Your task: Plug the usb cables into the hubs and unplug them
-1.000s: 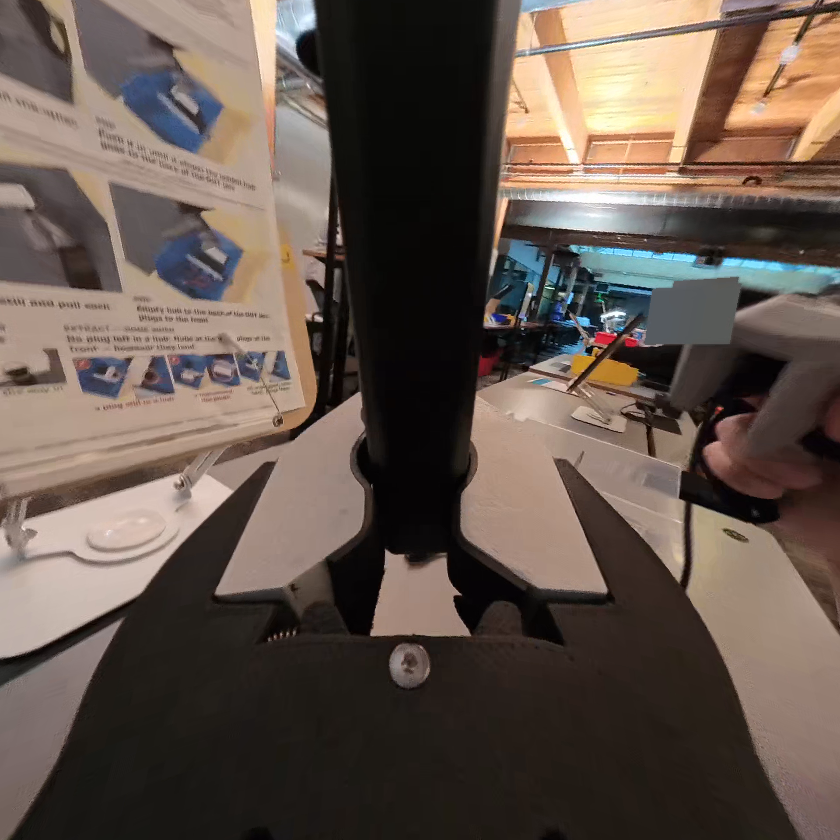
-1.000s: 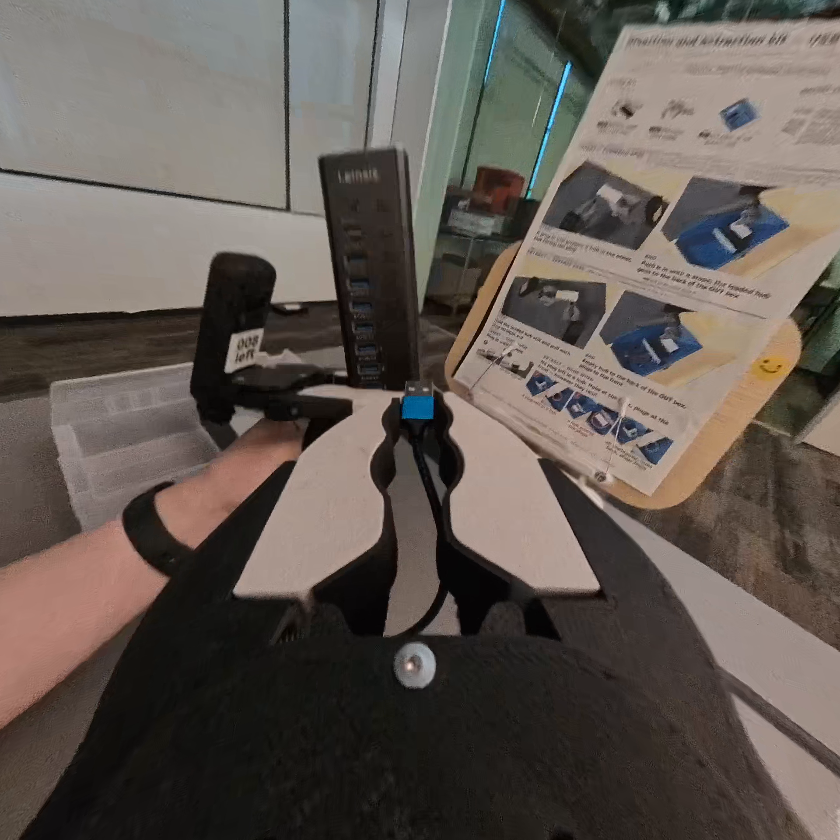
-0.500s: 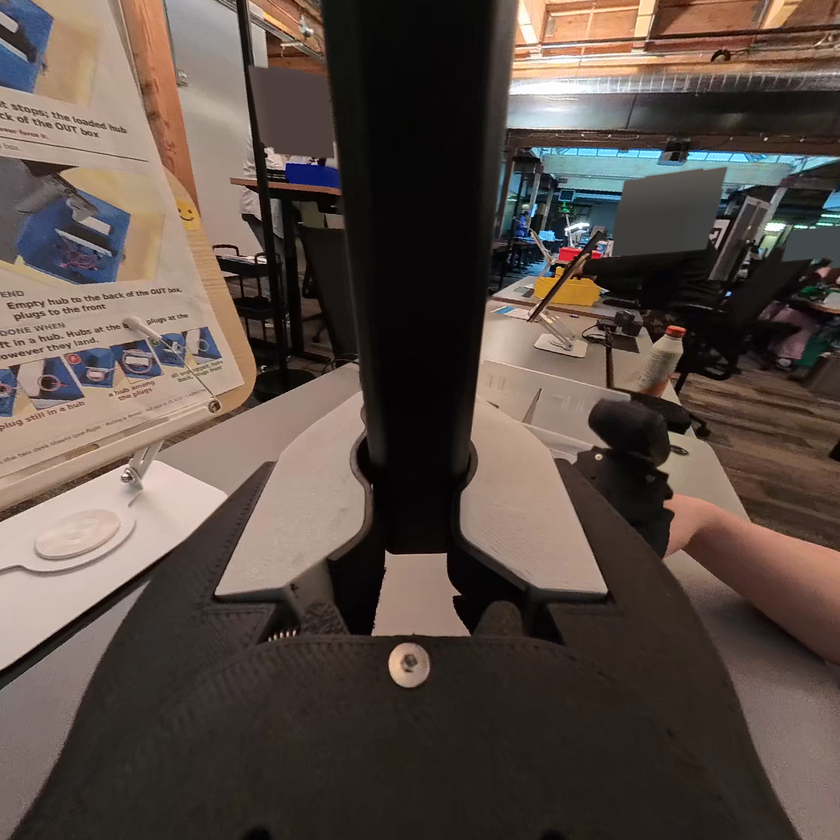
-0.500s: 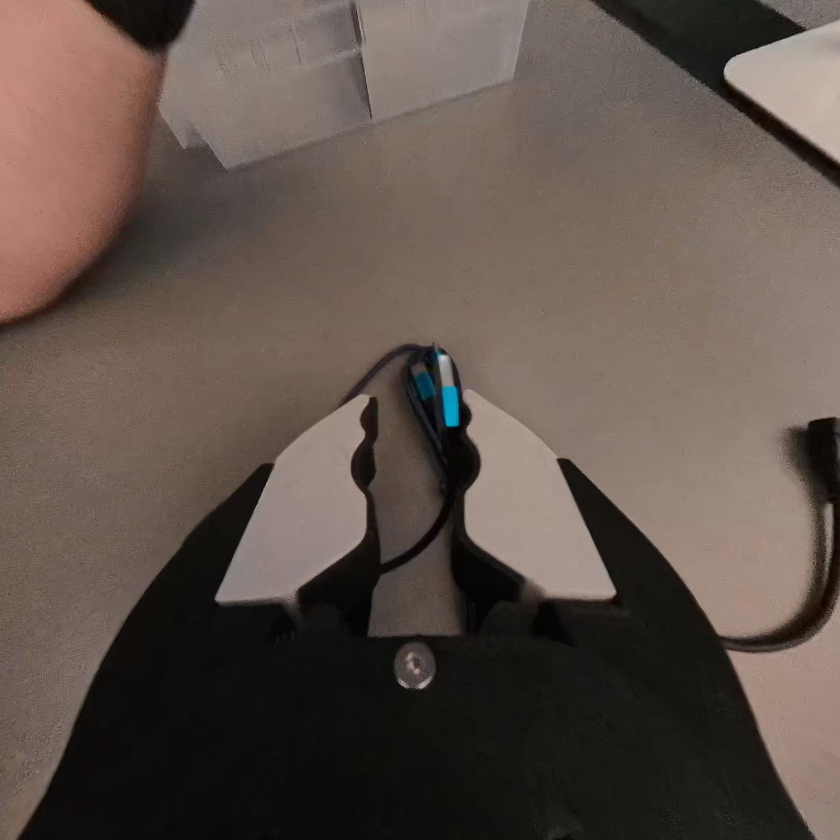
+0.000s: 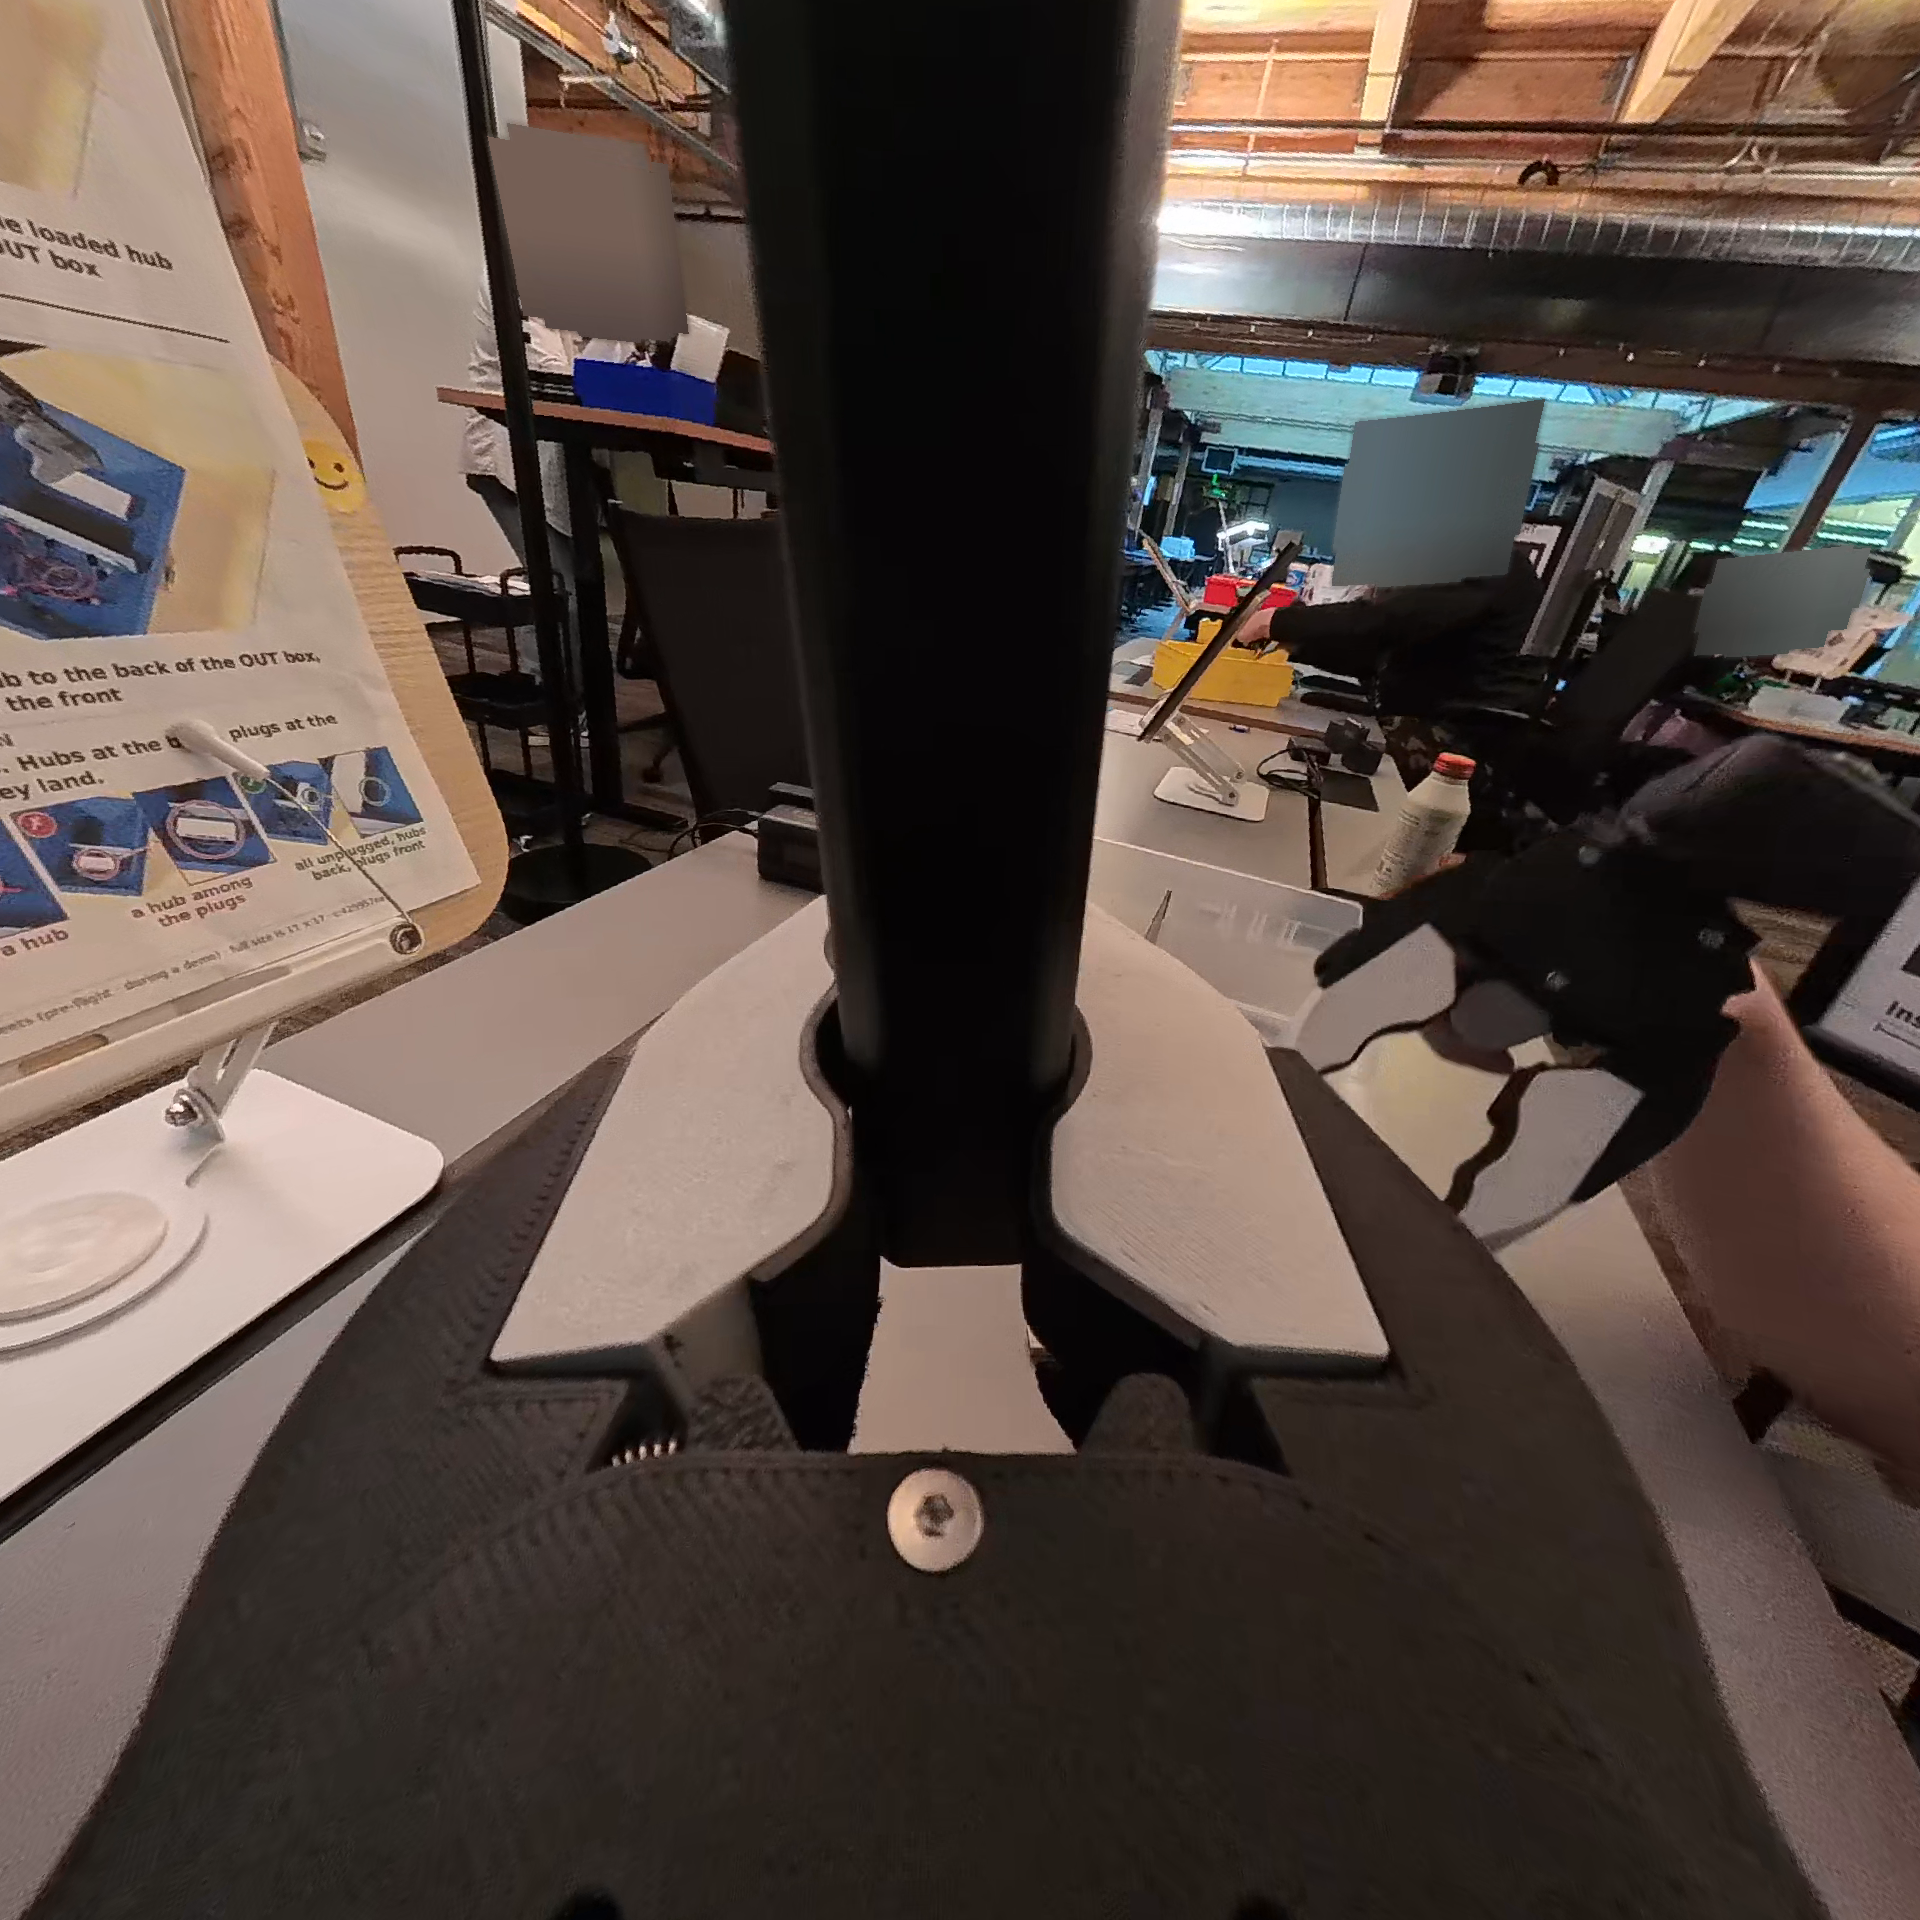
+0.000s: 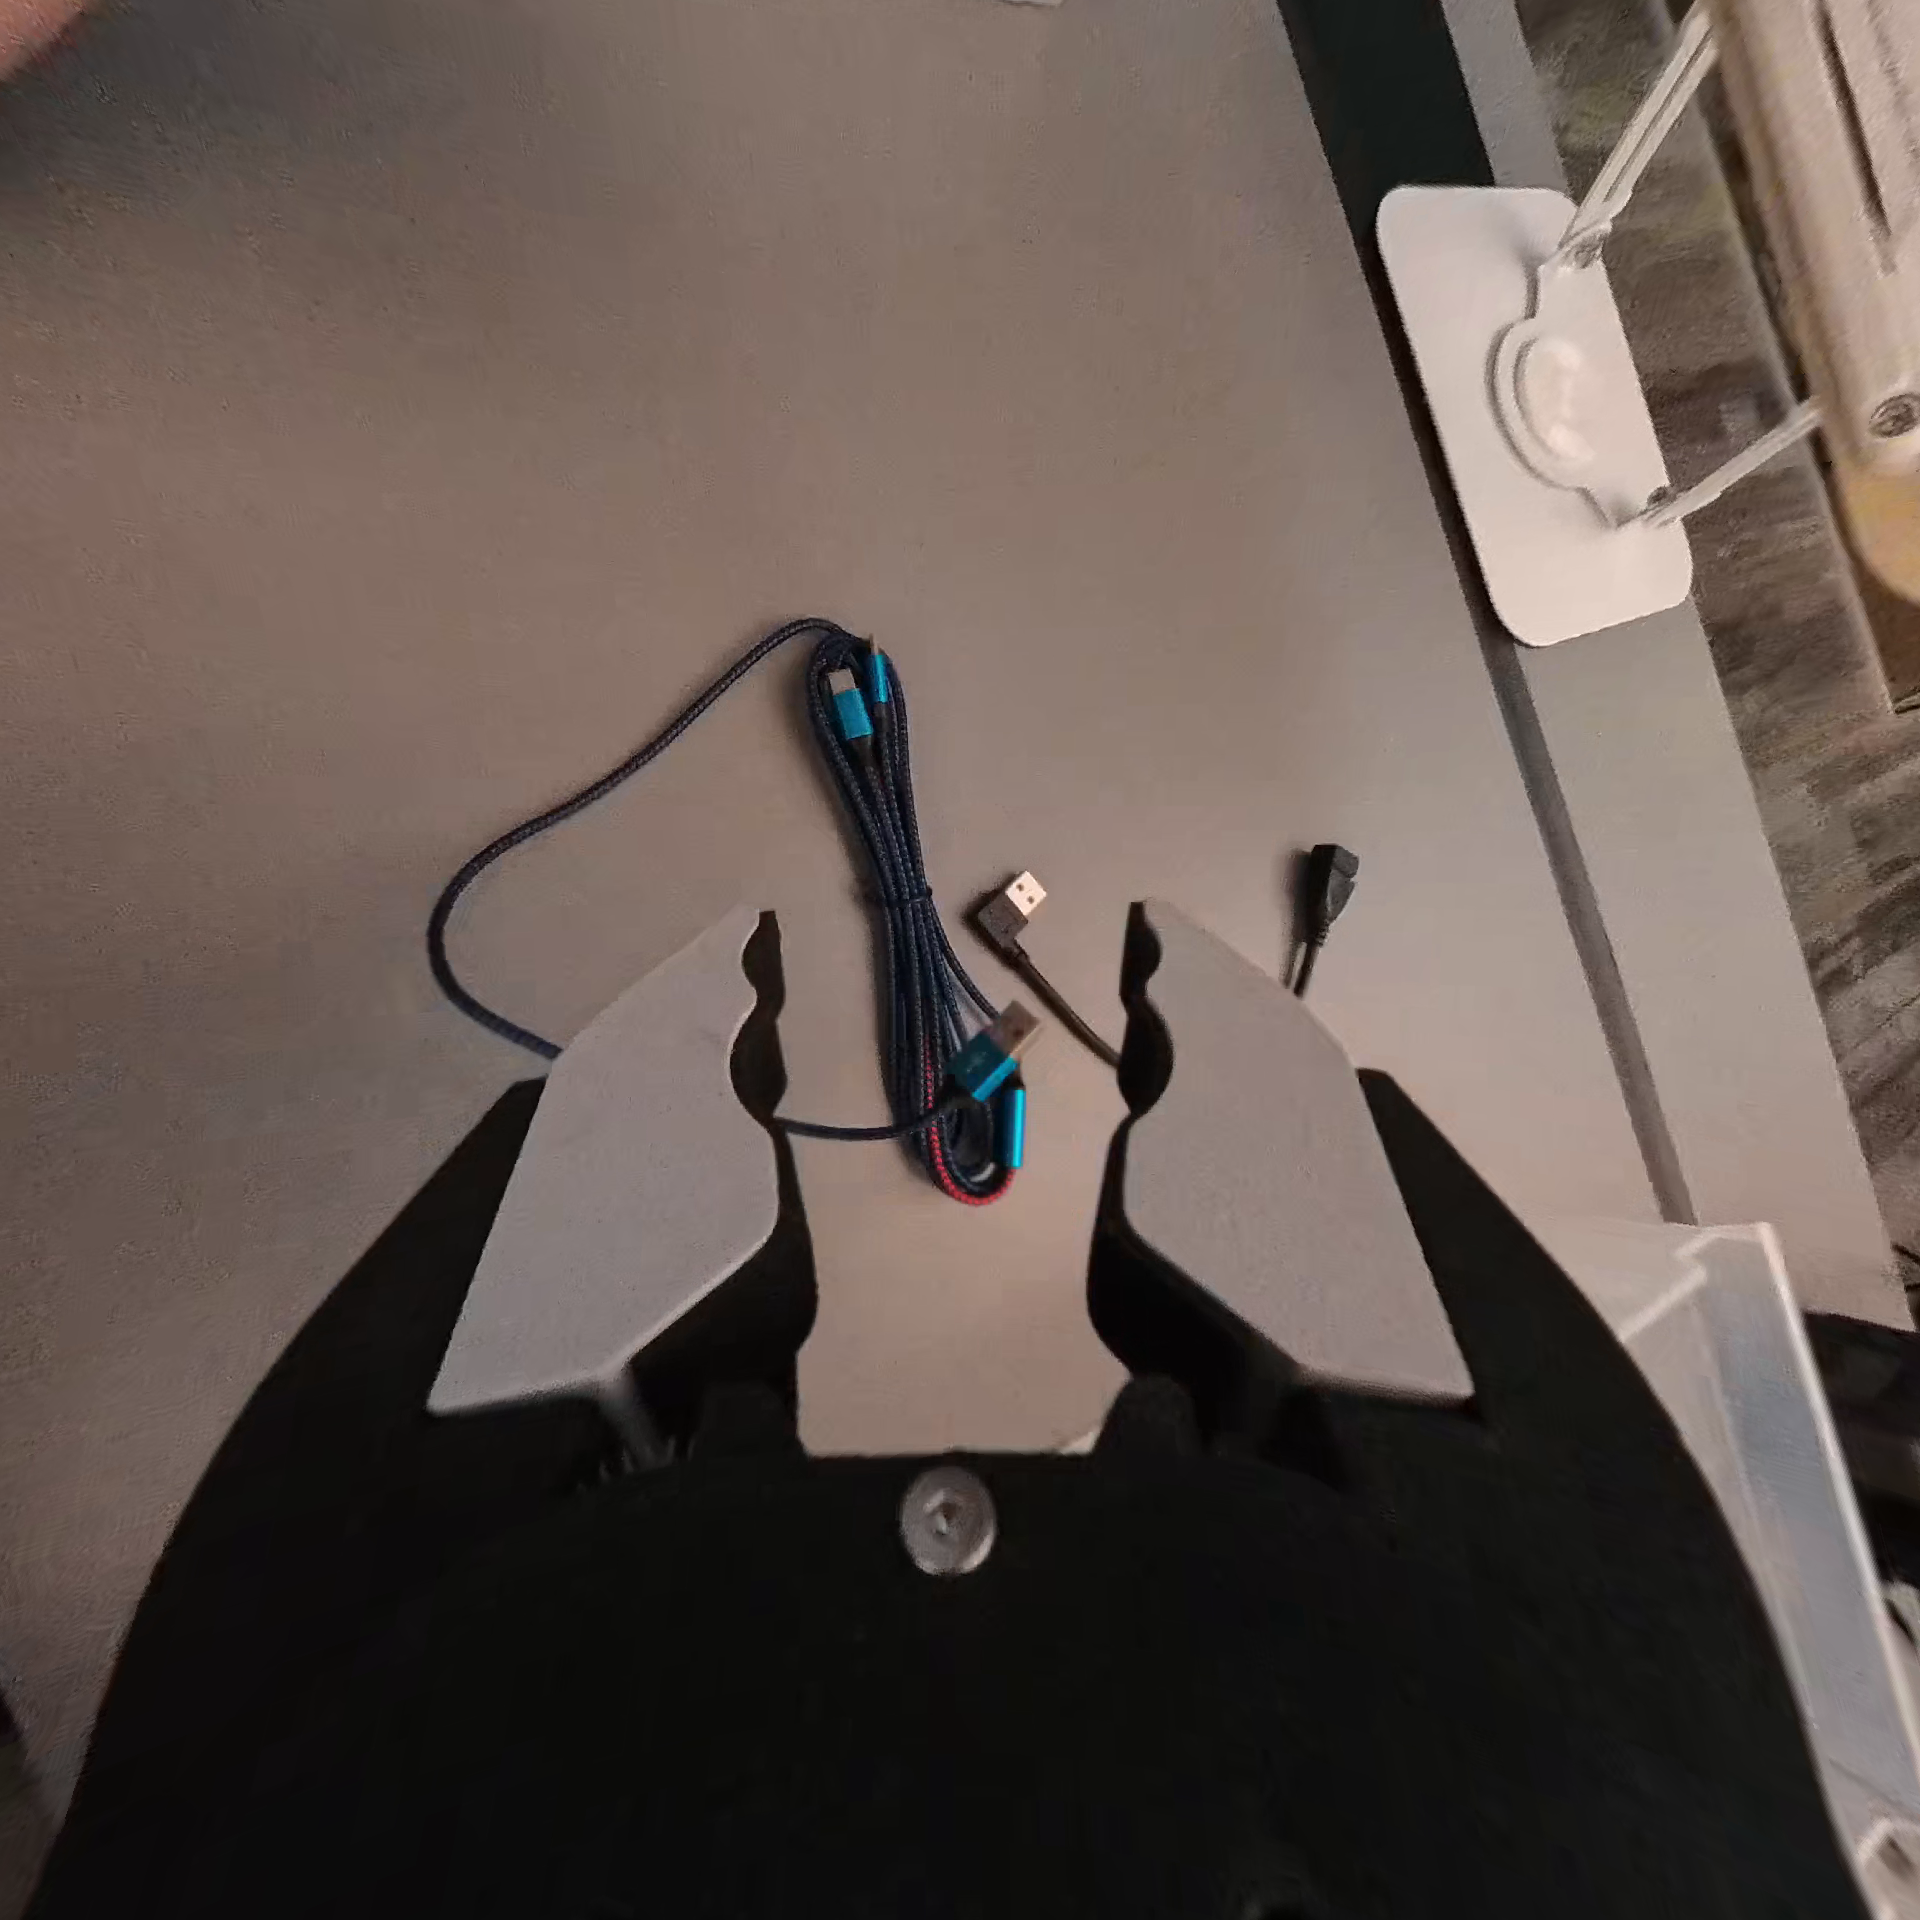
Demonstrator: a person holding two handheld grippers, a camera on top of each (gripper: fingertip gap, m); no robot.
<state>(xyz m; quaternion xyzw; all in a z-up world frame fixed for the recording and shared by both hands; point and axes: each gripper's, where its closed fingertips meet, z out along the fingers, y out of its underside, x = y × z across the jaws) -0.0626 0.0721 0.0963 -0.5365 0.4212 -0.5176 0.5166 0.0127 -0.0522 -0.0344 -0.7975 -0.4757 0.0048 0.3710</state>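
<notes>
- left hand-held gripper (image 5: 951, 1049) clamps a tall black usb hub (image 5: 940, 520) between its two grey fingers (image 5: 717, 1153), holding it upright above the grey bench (image 5: 582, 987).
- right hand-held gripper (image 6: 948, 914) points down at the bench (image 6: 520, 416) with its jaws spread wide and nothing between them; the left wrist view also shows it (image 5: 1455, 1122) off to the side, fingers parted, with a person's forearm (image 5: 1787, 1247) behind it.
- bundled dark blue braided usb cable (image 6: 894, 883) lies on the bench just beyond the open fingers, apart from them; its blue-sleeved usb-a plug (image 6: 997, 1049) rests near the bundle's lower end, and a loose loop curls away from the bundle.
- black angled usb plug (image 6: 1013, 904) lies just beside the bundle; another black connector (image 6: 1325, 883) sits nearer the bench edge.
- instruction sheet on a wooden board (image 5: 208, 623) stands on a white stand base (image 5: 260, 1195) near the bench's far edge.
- clear plastic box (image 5: 1226, 914) sits on the bench behind the hub.
</notes>
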